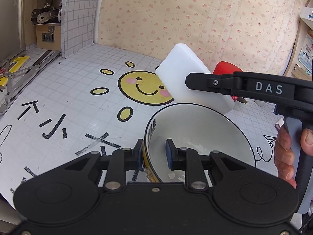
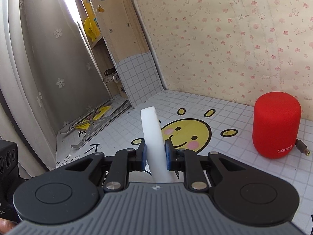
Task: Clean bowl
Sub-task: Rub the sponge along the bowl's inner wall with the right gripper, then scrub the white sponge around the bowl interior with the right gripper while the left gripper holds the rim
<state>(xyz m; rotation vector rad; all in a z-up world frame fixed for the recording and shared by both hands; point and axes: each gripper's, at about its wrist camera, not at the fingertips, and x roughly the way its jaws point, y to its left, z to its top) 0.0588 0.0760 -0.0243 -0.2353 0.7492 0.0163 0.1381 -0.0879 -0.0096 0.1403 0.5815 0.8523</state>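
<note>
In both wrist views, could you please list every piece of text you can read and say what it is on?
"DAS": side of the right gripper.
"sanag": base of the red speaker.
"STYLE", first letters partly hidden: outside of the bowl.
Black characters on the table mat, and small print on the yellow item by the shelf: unreadable.

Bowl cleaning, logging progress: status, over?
Left tool clamped on bowl rim. Right tool shut on white sponge, above bowl's far rim. White residue inside bowl. Nothing blocking.
</note>
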